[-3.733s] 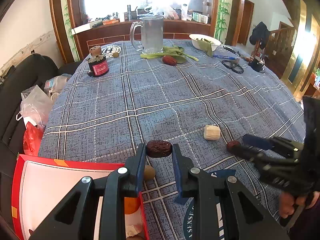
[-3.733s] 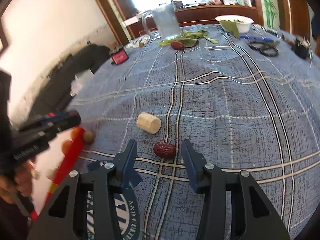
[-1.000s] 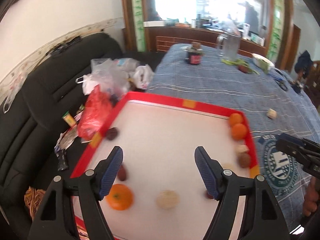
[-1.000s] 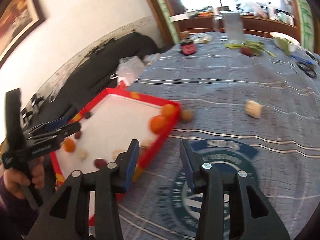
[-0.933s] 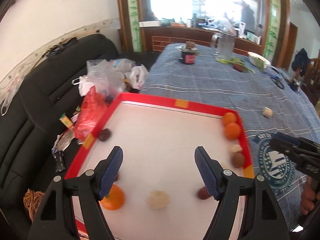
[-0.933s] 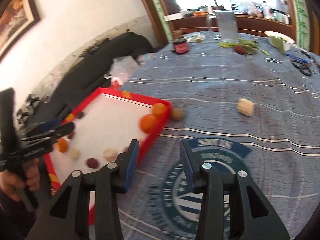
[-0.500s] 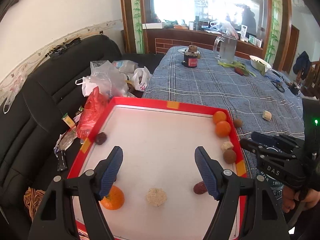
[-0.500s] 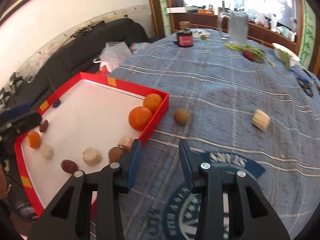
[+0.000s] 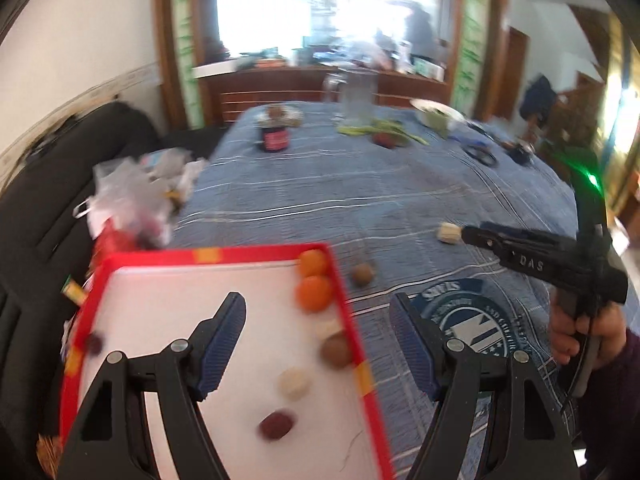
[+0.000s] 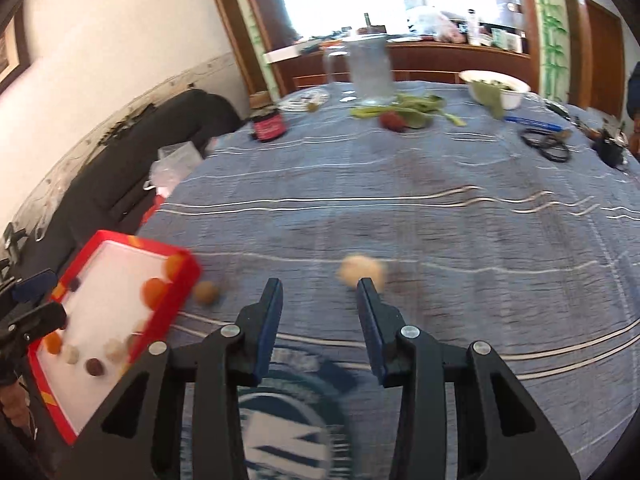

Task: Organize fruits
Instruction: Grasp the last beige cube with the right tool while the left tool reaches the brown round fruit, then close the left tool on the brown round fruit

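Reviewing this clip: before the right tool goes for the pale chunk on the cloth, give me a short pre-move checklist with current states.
1. Right tool open, nothing held: ok.
2. Pale chunk just beyond its tips, slightly right of centre: ok; alignment cannot tell, blurred.
3. Cloth around the chunk free of other things: ok.
4. Left tool open, over the red tray edge, away from the chunk: ok.
5. Brown round fruit outside the tray: not ok.

Red tray [image 9: 362, 368]: one. In it, oranges [image 9: 314, 293]: two near the far corner, perhaps a third, though blur hides much. Pale lumps [image 9: 294, 383]: two or three. Dark dates [image 9: 275, 427]: two. Brown balls [image 9: 337, 352]: one inside, one outside. Mug [image 10: 370, 76]: one.
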{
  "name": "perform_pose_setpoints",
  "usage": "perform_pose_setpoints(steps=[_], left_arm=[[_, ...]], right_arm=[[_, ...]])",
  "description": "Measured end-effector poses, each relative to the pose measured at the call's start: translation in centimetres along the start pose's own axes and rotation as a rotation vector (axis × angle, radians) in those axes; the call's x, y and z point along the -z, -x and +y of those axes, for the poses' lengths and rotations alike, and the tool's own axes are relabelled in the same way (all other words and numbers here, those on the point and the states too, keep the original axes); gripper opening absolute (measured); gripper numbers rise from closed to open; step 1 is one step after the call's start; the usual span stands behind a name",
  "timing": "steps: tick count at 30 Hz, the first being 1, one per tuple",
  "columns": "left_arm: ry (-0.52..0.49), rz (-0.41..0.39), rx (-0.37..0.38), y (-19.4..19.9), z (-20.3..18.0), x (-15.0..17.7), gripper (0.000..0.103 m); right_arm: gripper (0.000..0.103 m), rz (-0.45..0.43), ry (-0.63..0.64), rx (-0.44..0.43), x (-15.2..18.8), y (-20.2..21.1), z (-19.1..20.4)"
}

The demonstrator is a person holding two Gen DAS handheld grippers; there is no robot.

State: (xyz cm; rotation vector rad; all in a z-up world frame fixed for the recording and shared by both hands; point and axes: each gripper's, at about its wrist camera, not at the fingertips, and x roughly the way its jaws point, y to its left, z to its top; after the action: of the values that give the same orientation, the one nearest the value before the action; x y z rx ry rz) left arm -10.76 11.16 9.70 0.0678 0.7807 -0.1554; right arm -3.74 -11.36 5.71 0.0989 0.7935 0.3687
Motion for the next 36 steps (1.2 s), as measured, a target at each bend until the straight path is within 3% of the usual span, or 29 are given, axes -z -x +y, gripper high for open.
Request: perform_pose_setpoints(steps=[4,13,16,29,31,36], left_arm=[[-0.043,0.035,0.034,-2.1,-1.4,-0.8,0.074],[-0.1,0.072,0.054,-3.1,-2.5,-0.6,0.073],[-0.114,0.084,0.067,-3.3,-2.8,-0.7,0.065],[-0.163,0.178,0.101,-7.2,-5.6,-2.0,0.044],[-0.159,0.202,0.109,-8.2,-5.7,-2.1,0.037],[-0.16,0.22,0.084,-9.8,-5.3,-2.1,0.035]], right_arm=[[0.042,0.041,0.023,0.023,-0.5,-1.3,-1.5],[0.042,0.112,0.047,0.048,-1.9,-5.7,-0.8],[0.032,0.123,0.062,0.096,-1.5,-6.5,-0.8],[0.032,0.01,-0.171,0.093,-2.8,-2.3,-7.8],[0.032,0.008,-0.208,0.092,-3.0,-2.0,-8.8],[0.032,0.006,-0.218,0.068,-3.2,-1.8,-8.6]])
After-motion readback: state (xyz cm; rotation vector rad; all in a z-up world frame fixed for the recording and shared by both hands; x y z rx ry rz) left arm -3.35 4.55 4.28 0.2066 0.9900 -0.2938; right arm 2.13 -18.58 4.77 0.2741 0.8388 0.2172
